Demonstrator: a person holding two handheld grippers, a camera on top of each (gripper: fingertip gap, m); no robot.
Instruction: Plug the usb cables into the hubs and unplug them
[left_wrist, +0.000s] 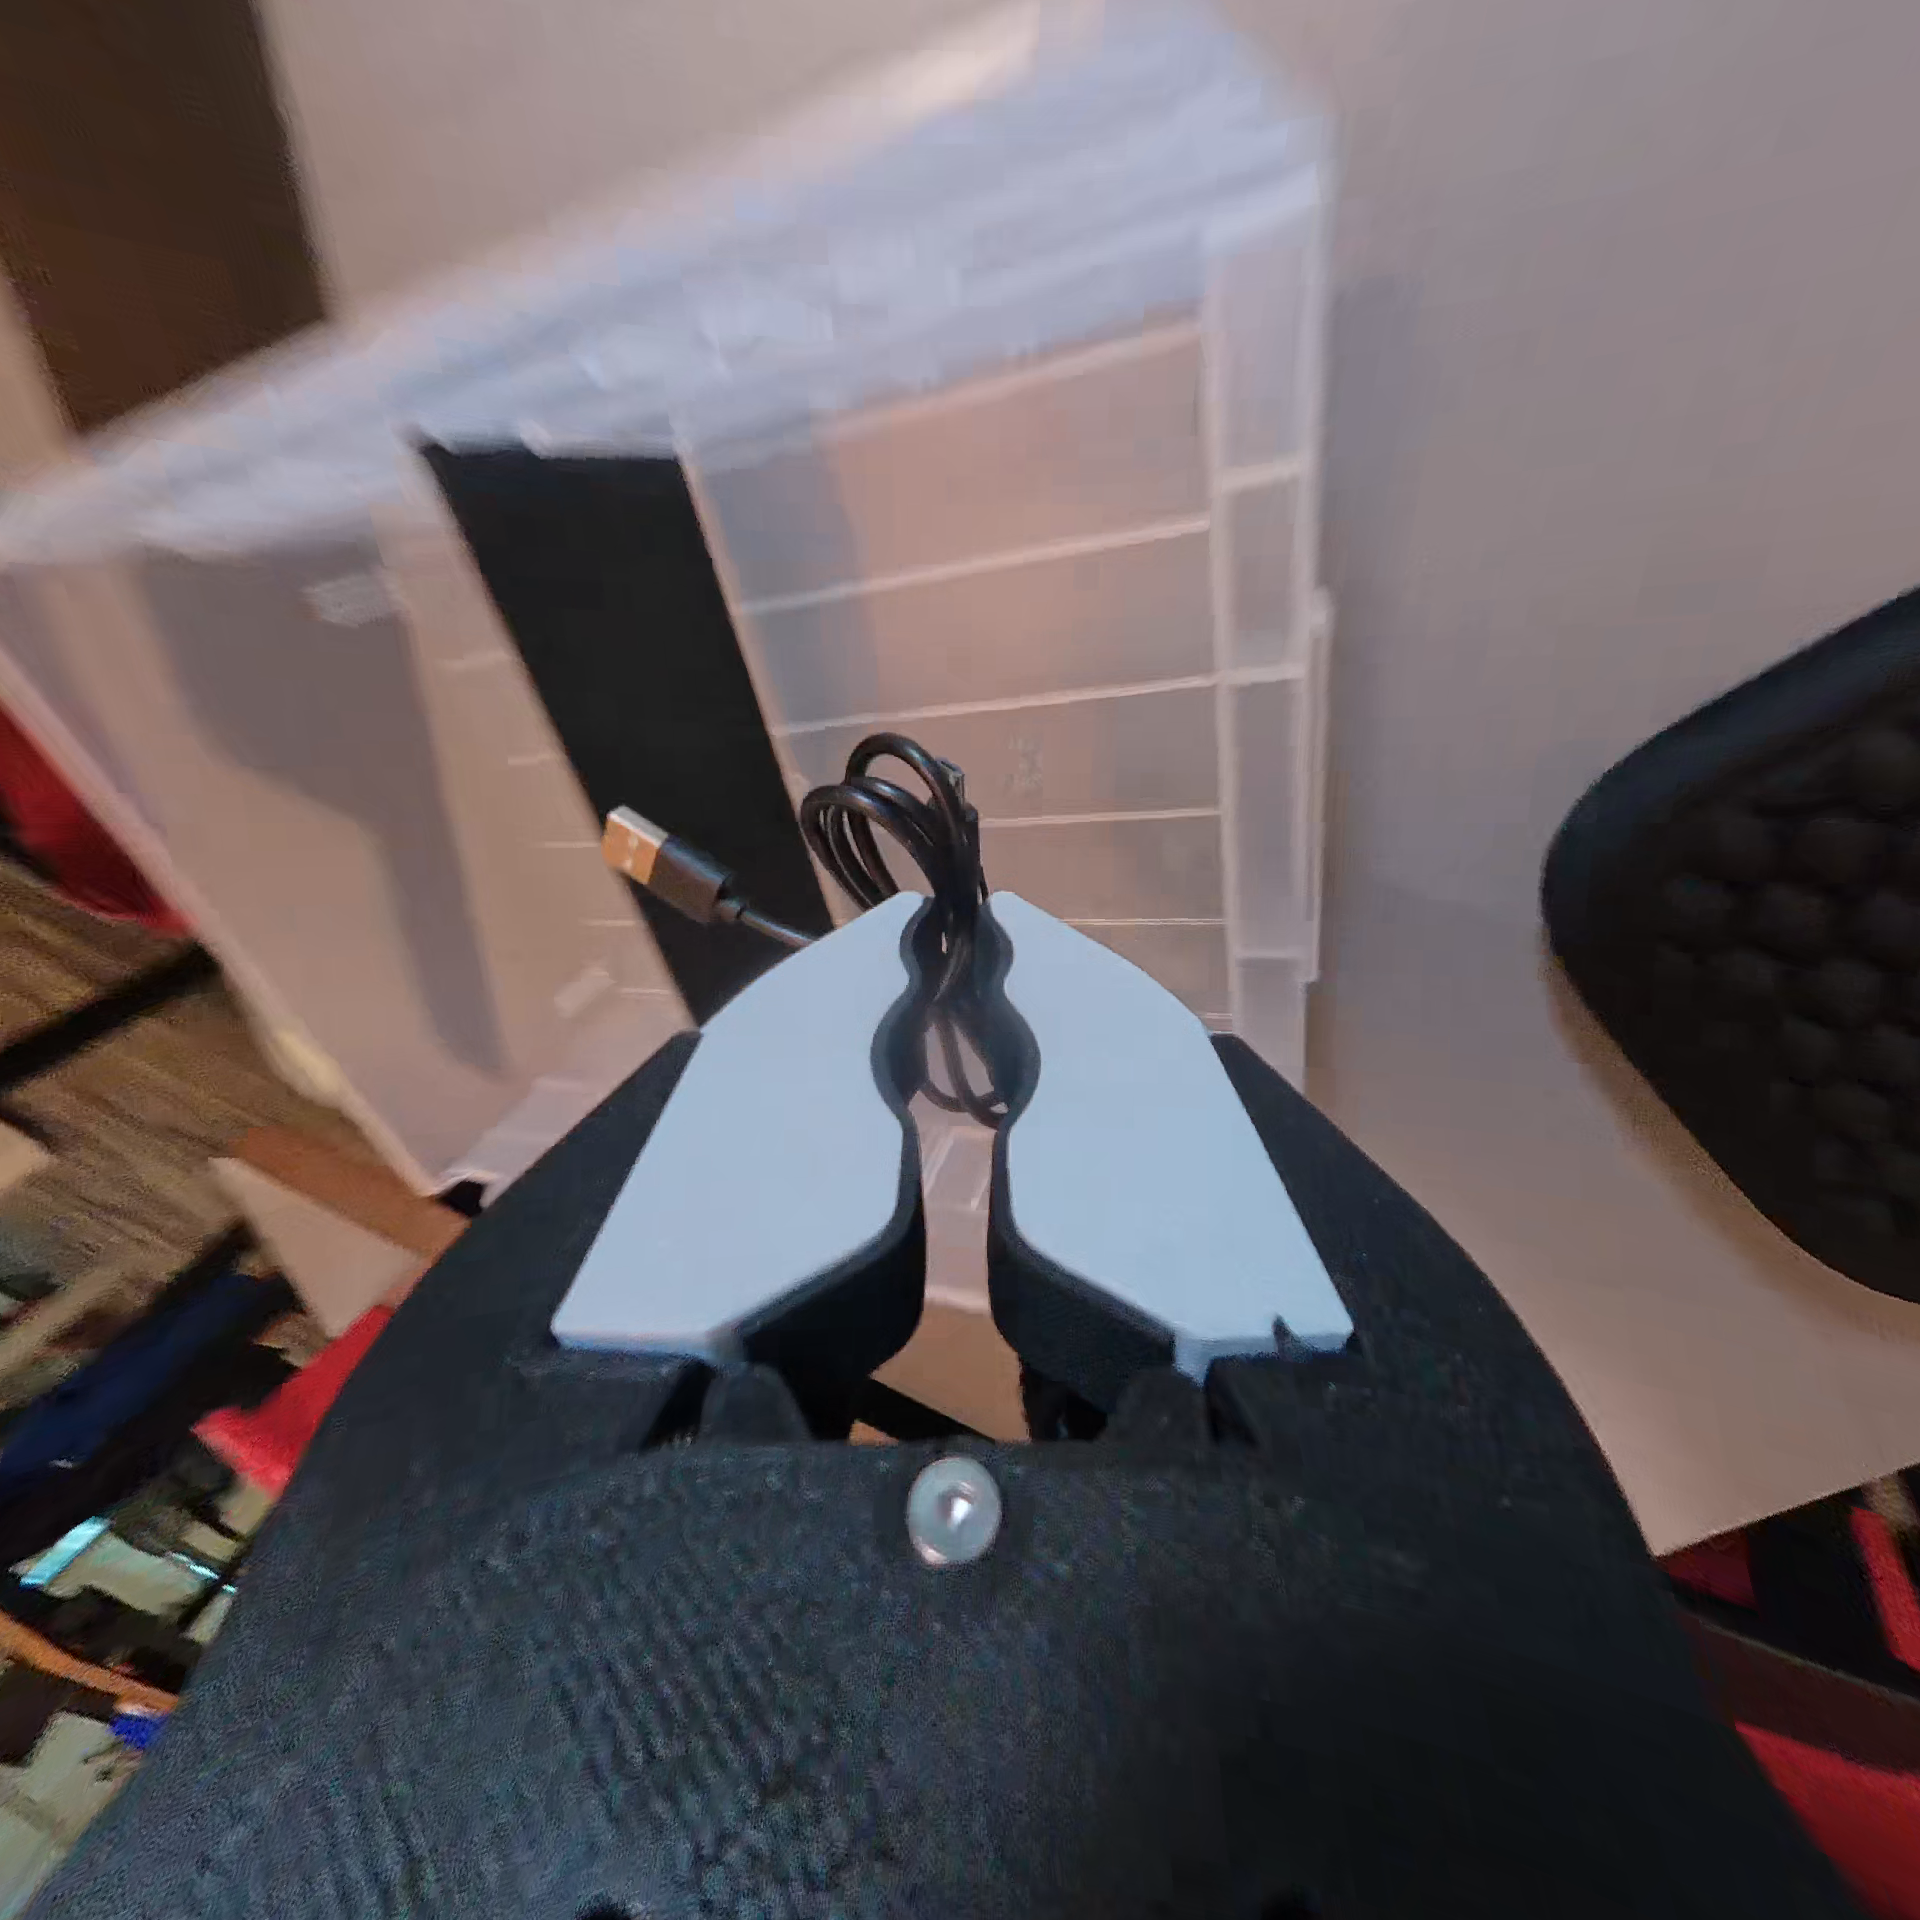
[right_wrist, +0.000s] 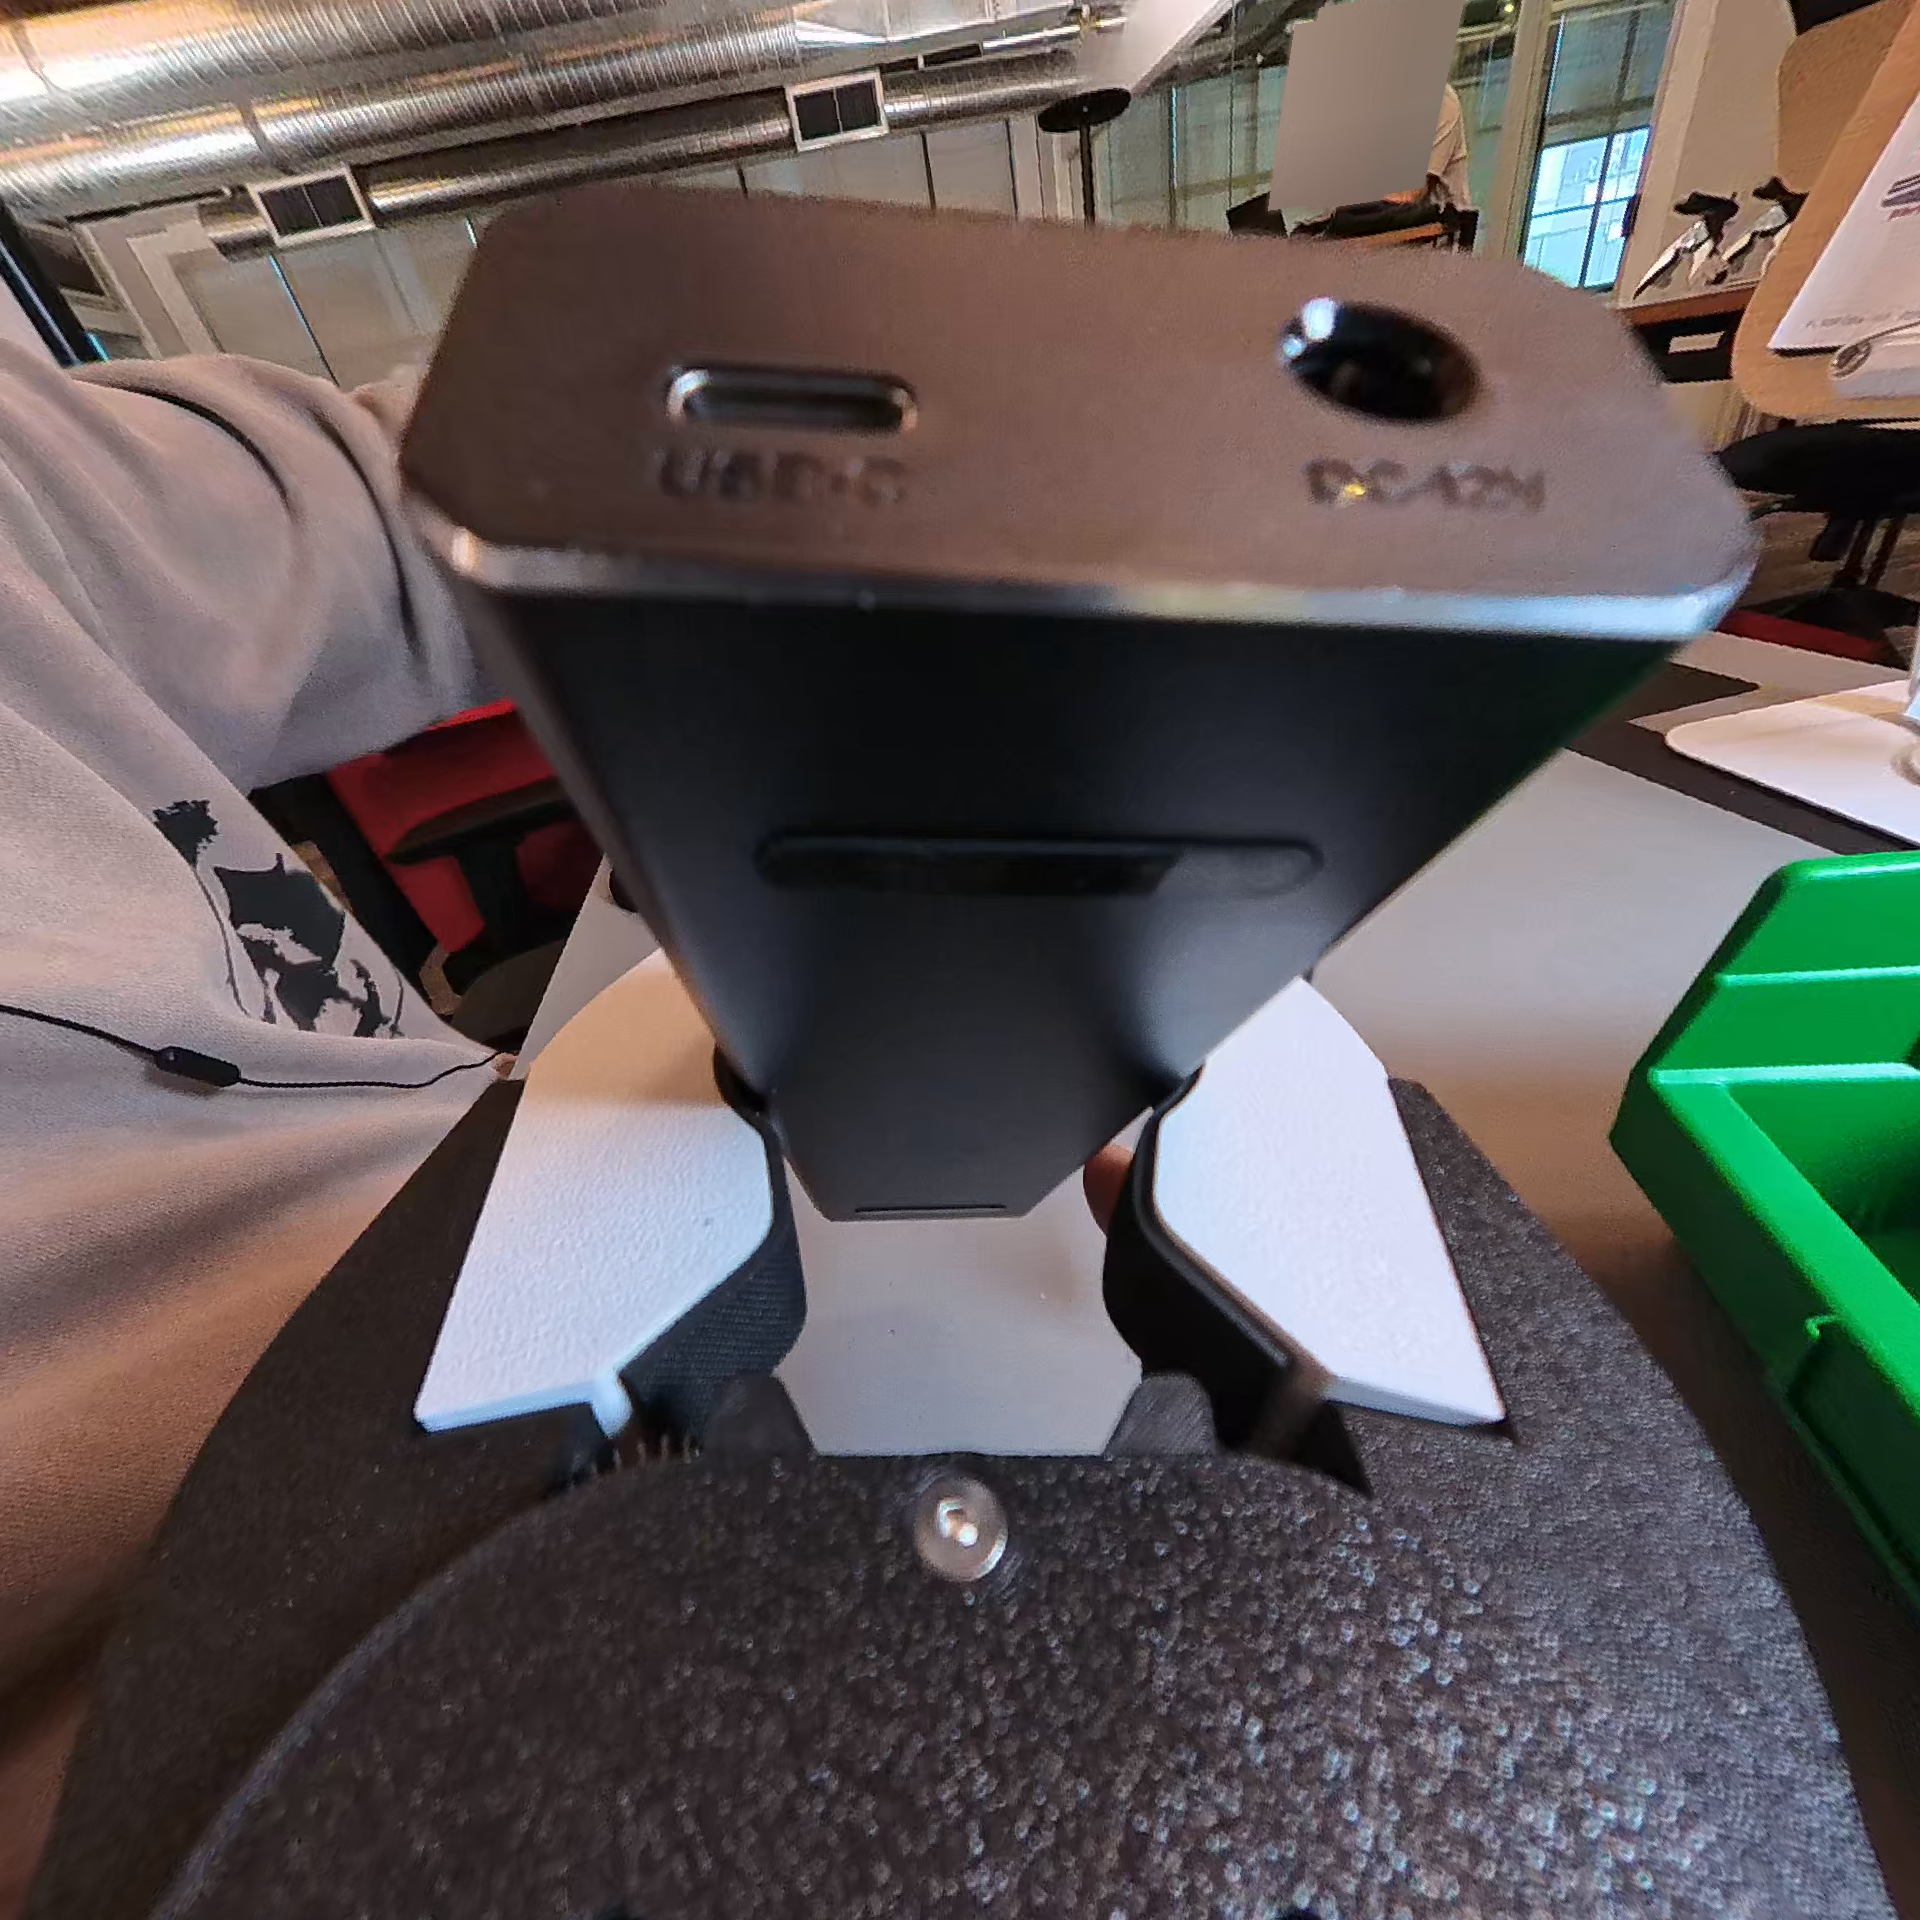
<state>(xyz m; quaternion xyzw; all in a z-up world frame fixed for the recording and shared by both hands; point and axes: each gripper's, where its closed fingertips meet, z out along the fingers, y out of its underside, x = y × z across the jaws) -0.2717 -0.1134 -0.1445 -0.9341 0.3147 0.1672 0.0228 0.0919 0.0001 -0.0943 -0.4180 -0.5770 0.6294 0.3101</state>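
Observation:
In the left wrist view my left gripper (left_wrist: 951, 914) is shut on a coiled black USB cable (left_wrist: 914, 821). Its loops stick out past the fingertips, and its metal USB-A plug (left_wrist: 649, 857) points up and to the left, free in the air. In the right wrist view my right gripper (right_wrist: 961, 1081) is shut on a dark grey metal hub (right_wrist: 997, 727), held up off the table. The hub's end face (right_wrist: 1039, 416) turns toward the camera, showing an oval port and a round socket. A long slot runs across its near side.
A clear plastic bin (left_wrist: 1039, 623) with a black panel inside stands on a white table (left_wrist: 1558, 520) ahead of the left gripper, with a black mesh chair part (left_wrist: 1766, 987) to the right. In the right wrist view a green compartment tray (right_wrist: 1787, 1143) sits at right; a person's grey sleeve (right_wrist: 208, 623) is at left. Across from one pair of fingers to the other is roughly 40 cm.

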